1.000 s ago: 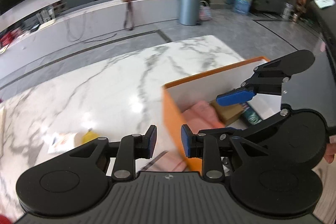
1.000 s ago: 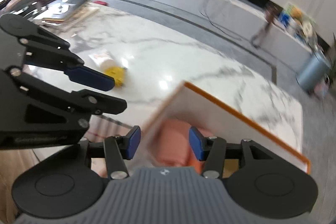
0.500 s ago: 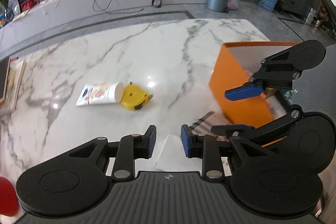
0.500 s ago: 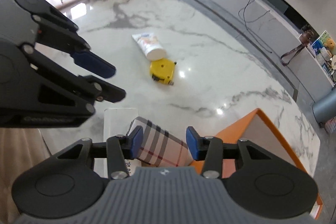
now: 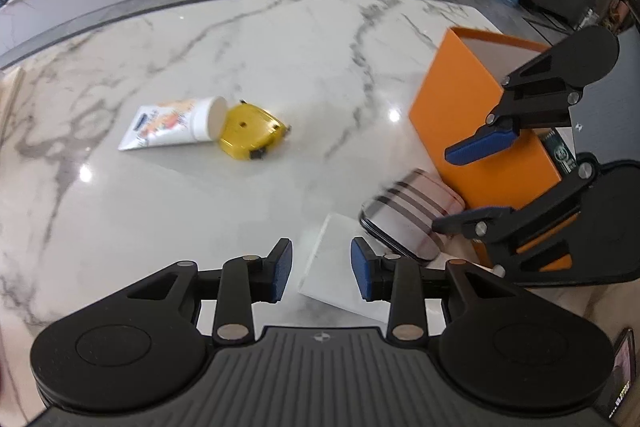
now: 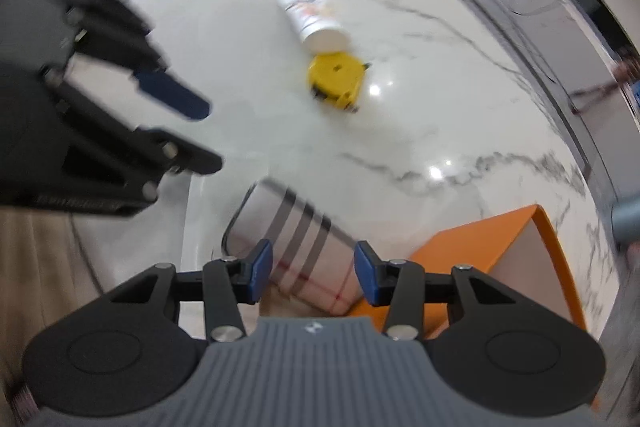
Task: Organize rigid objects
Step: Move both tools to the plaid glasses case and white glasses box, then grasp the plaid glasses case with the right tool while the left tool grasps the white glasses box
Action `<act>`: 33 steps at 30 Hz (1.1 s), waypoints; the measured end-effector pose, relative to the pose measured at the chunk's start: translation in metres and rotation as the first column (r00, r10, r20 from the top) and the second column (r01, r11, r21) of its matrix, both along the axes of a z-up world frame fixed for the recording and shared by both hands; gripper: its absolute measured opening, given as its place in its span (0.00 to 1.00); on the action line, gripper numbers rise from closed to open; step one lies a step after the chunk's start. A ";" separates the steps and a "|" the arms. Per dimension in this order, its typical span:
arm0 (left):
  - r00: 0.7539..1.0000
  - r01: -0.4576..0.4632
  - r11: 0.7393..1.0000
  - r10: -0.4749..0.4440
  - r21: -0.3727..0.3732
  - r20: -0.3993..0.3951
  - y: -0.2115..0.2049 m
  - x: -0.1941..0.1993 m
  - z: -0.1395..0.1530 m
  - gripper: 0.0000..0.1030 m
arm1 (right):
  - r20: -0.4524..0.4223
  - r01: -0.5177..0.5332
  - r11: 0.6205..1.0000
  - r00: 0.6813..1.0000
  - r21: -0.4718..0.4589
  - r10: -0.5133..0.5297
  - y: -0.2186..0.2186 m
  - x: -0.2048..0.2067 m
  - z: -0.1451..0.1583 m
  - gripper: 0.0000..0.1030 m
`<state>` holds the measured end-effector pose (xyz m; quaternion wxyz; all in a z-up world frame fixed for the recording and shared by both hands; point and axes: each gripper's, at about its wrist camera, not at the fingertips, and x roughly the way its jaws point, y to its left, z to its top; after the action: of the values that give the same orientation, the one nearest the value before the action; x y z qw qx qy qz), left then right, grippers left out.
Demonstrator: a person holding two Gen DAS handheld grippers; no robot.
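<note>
The orange box (image 5: 476, 131) is no longer straddled by the left tongs (image 5: 321, 269), which are now drawn back over the white card (image 5: 340, 267). The right tongs (image 6: 314, 277) are lifted out of the box and brought low over the plaid case (image 6: 292, 243), seemingly without contact; blur hides it. Both pairs are spread wider.

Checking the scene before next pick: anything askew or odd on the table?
Yes. The plaid case sits tilted, propped against the orange box, half on a white sheet. The tube lies on its side, its cap against the yellow tape measure. Nothing spilled.
</note>
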<state>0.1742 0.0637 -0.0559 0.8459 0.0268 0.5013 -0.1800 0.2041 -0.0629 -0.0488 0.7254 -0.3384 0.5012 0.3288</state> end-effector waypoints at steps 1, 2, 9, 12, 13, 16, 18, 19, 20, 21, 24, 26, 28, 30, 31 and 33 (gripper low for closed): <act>1.000 0.008 1.000 -0.008 -0.001 -0.008 -0.001 -0.001 -0.001 0.40 | -0.015 -0.031 0.999 0.999 -0.018 0.030 0.001 -0.002 -0.002 0.44; 1.000 0.016 1.000 -0.016 0.005 -0.020 -0.003 -0.002 -0.001 0.41 | -0.027 -0.058 0.998 0.998 -0.037 0.057 0.002 -0.003 -0.003 0.44; 0.993 -0.004 1.000 0.003 -0.005 -0.118 -0.006 -0.009 -0.013 0.42 | -0.038 -0.256 0.951 0.967 -0.174 0.253 0.017 -0.015 -0.026 0.48; 0.990 -0.026 1.000 0.024 -0.016 -0.136 -0.005 -0.010 -0.020 0.42 | -0.020 -0.307 0.934 0.951 -0.185 0.308 0.021 -0.014 -0.023 0.55; 0.990 -0.030 0.999 0.027 -0.020 -0.136 -0.005 -0.010 -0.021 0.42 | -0.020 -0.321 0.928 0.946 -0.190 0.324 0.021 -0.013 -0.023 0.55; 0.989 -0.039 0.998 0.031 -0.056 -0.143 -0.003 -0.012 -0.021 0.42 | -0.049 -0.363 0.906 0.931 -0.216 0.362 0.021 -0.009 -0.026 0.56; 0.989 -0.049 0.996 0.037 -0.078 -0.145 -0.003 -0.013 -0.020 0.42 | -0.071 -0.394 0.886 0.919 -0.244 0.388 0.019 -0.008 -0.033 0.56; 0.988 -0.054 0.995 0.040 -0.086 -0.149 -0.002 -0.014 -0.021 0.42 | -0.079 -0.411 0.875 0.911 -0.255 0.405 0.019 -0.009 -0.036 0.56; 0.987 -0.057 0.994 0.042 -0.092 -0.155 -0.003 -0.013 -0.022 0.42 | -0.071 -0.425 0.867 0.904 -0.262 0.422 0.019 -0.010 -0.040 0.56; 0.986 -0.061 0.994 0.045 -0.095 -0.159 -0.004 -0.012 -0.021 0.43 | -0.066 -0.432 0.862 0.900 -0.264 0.431 0.020 -0.010 -0.043 0.56; 0.986 -0.069 0.992 0.050 -0.110 -0.161 -0.004 -0.012 -0.020 0.47 | -0.061 -0.438 0.858 0.897 -0.269 0.439 0.024 -0.011 -0.051 0.58; 0.985 -0.075 0.990 0.054 -0.123 -0.164 -0.002 -0.012 -0.021 0.49 | -0.048 -0.444 0.851 0.892 -0.280 0.450 0.026 -0.012 -0.052 0.54; 0.984 -0.084 0.987 0.061 -0.138 -0.169 -0.001 -0.011 -0.021 0.49 | -0.047 -0.417 0.868 0.906 -0.270 0.420 0.027 -0.008 -0.052 0.53; 0.982 -0.096 0.984 0.069 -0.150 -0.175 0.002 -0.010 -0.021 0.49 | -0.045 -0.394 0.881 0.917 -0.263 0.397 0.029 -0.006 -0.051 0.52; 0.982 -0.097 0.984 0.069 -0.152 -0.178 0.002 -0.010 -0.021 0.49 | -0.045 -0.376 0.891 0.925 -0.256 0.378 0.030 -0.004 -0.050 0.51; 0.977 -0.102 0.987 0.075 -0.127 -0.199 0.000 -0.010 -0.024 0.49 | -0.041 -0.343 0.907 0.938 -0.244 0.344 0.031 -0.003 -0.048 0.47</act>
<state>0.1644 0.0642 -0.0796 0.8001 -0.0713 0.5684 -0.1779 0.2013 -0.0317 -0.0964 0.6089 -0.5095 0.4698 0.3858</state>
